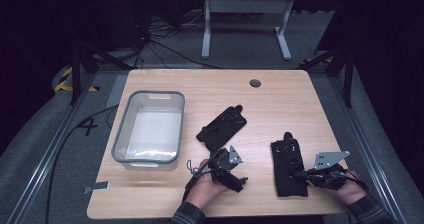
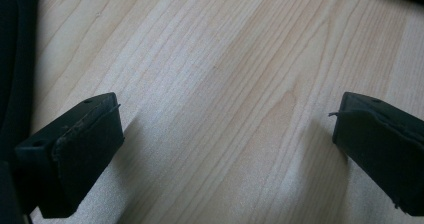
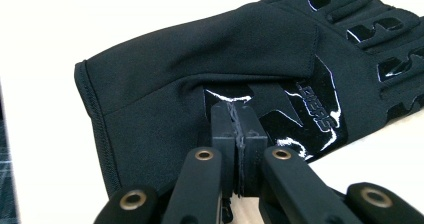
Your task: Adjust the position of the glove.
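Right hand-held gripper has its jaws pressed together on a fold of the black fabric glove with glossy print, lying at the light wooden table's near right. Left hand-held gripper spread wide over bare wood. Second black glove lies mid-table, beside the grey plastic bin.

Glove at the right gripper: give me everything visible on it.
The right glove is black, soft fabric with glossy black raised print and a stitched cuff hem. It lies flat on the wooden table, fingers pointing away from the person. The right gripper has its jaws closed on a pinch of fabric near the cuff.
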`<action>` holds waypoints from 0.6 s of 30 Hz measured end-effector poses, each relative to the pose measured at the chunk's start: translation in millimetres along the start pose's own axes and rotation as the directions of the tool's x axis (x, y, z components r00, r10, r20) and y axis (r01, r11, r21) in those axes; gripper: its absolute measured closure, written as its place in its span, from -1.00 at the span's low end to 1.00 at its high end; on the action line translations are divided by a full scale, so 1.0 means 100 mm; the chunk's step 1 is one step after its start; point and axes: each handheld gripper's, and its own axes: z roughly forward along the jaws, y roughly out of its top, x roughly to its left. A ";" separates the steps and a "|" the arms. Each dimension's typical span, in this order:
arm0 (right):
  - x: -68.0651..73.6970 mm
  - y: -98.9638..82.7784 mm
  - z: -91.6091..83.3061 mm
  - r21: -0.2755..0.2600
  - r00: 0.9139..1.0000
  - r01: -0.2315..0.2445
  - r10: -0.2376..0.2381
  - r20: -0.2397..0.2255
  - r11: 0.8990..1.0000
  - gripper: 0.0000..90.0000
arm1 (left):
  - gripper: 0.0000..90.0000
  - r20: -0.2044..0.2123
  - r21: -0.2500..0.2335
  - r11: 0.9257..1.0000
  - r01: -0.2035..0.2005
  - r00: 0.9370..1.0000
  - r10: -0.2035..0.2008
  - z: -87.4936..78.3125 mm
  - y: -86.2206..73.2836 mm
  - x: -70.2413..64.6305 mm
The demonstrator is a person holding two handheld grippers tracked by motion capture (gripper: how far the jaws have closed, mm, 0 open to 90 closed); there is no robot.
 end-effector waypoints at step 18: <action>-0.25 -0.06 -0.19 -0.123 0.979 -0.122 0.139 0.147 0.985 0.14 | -1.00 0.000 0.000 1.000 0.000 1.000 0.000 0.00 0.00 0.00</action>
